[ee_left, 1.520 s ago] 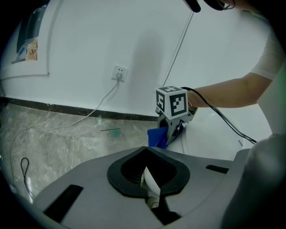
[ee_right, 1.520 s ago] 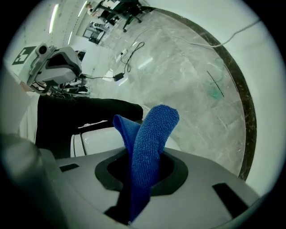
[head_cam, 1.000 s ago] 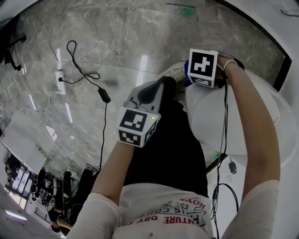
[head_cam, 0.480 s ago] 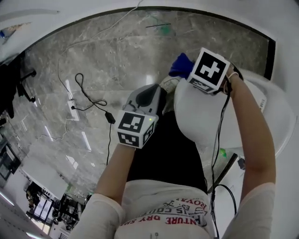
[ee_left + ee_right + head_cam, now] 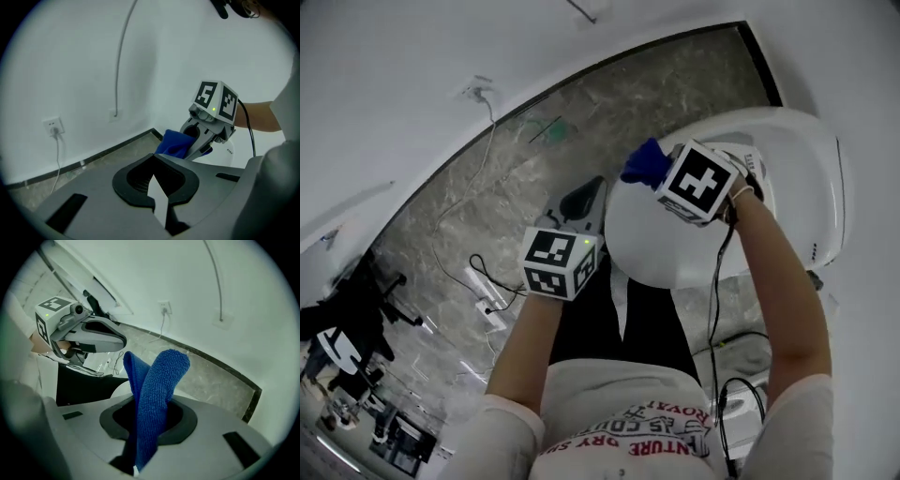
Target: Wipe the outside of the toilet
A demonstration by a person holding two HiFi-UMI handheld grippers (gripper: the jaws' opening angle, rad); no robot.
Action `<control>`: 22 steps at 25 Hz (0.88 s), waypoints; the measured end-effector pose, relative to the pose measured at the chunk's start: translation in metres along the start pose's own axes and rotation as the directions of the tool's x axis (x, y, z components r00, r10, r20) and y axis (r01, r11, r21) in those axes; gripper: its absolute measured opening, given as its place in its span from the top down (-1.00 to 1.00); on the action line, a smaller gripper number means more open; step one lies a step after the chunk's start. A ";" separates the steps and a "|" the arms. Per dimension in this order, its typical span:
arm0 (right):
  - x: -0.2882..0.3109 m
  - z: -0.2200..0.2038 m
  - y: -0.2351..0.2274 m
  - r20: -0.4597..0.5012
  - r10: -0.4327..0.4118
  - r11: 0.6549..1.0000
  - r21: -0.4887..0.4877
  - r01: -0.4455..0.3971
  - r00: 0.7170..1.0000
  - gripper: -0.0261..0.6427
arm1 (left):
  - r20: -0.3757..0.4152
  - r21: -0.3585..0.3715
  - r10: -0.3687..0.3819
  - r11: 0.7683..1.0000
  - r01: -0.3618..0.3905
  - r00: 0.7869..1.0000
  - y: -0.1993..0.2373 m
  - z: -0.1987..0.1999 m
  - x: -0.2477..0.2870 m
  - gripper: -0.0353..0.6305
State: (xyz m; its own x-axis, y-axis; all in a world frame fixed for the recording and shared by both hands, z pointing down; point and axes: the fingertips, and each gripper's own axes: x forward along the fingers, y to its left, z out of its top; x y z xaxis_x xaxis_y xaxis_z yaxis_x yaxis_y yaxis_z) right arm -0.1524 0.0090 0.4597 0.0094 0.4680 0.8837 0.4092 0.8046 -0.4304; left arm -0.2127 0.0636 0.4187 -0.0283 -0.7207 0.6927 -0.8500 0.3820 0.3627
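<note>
White rounded ceramic toilet (image 5: 661, 248) lies directly under the right gripper (image 5: 666, 171). Its lower bowl and base are hidden by the lid, the forearm and the legs. In the right gripper view only a sliver is seen behind the cloth.

Blue terry cloth (image 5: 157, 394) is pinched between the right gripper's jaws, with the folded end sticking out past the tips. Cloth-to-toilet contact cannot be told, as that spot is covered by the marker cube in the head view.

Left gripper (image 5: 153, 161) is held beside the toilet's edge, left of the right gripper and apart from it. Its jaws are pressed together at the tips with nothing clamped.

Ahead of both grippers are grey marbled floor (image 5: 516, 178), black skirting strip (image 5: 110, 151) and white wall. White wall socket (image 5: 52, 125) with a plugged cable is seen to the left of the left gripper. The bottom-left corner of the head view is too dark and small to be made out.
</note>
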 end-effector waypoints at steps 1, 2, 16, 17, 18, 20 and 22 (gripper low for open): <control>-0.007 -0.008 -0.004 0.022 -0.008 0.999 0.040 0.007 1.000 0.67 | -0.020 0.033 -0.033 0.999 0.034 0.999 -0.011 0.008 0.007 0.88; -0.013 -0.016 -0.008 0.042 -0.015 0.997 0.077 0.012 0.999 0.67 | -0.041 0.060 -0.064 0.996 0.067 0.997 -0.022 0.014 0.015 0.88; -0.072 -0.147 -0.022 0.360 -0.348 0.736 0.677 0.014 0.865 0.67 | -0.323 0.355 -0.310 0.836 0.418 0.894 -0.144 0.038 0.102 0.88; -0.076 -0.159 -0.018 0.374 -0.375 0.715 0.699 0.007 0.848 0.67 | -0.337 0.367 -0.328 0.818 0.444 0.882 -0.159 0.034 0.105 0.88; -0.079 -0.172 -0.013 0.385 -0.400 0.696 0.718 0.003 0.832 0.67 | -0.350 0.378 -0.350 0.796 0.473 0.869 -0.176 0.030 0.106 0.88; -0.085 -0.201 -0.002 0.390 -0.459 0.654 0.757 0.006 0.799 0.67 | -0.372 0.398 -0.399 0.747 0.532 0.838 -0.213 0.022 0.110 0.88; -0.095 -0.233 0.006 0.378 -0.527 0.605 0.796 0.024 0.761 0.67 | -0.382 0.413 -0.431 0.712 0.568 0.818 -0.247 0.014 0.116 0.88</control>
State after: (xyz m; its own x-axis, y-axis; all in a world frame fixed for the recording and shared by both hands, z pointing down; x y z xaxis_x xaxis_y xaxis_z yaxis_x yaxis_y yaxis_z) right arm 0.0616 -0.1162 0.4157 -0.5534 0.0700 0.8300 -0.4781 0.7893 -0.3854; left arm -0.0135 -0.1223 0.4006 0.5441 -0.5329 0.6481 -0.8384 -0.3763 0.3944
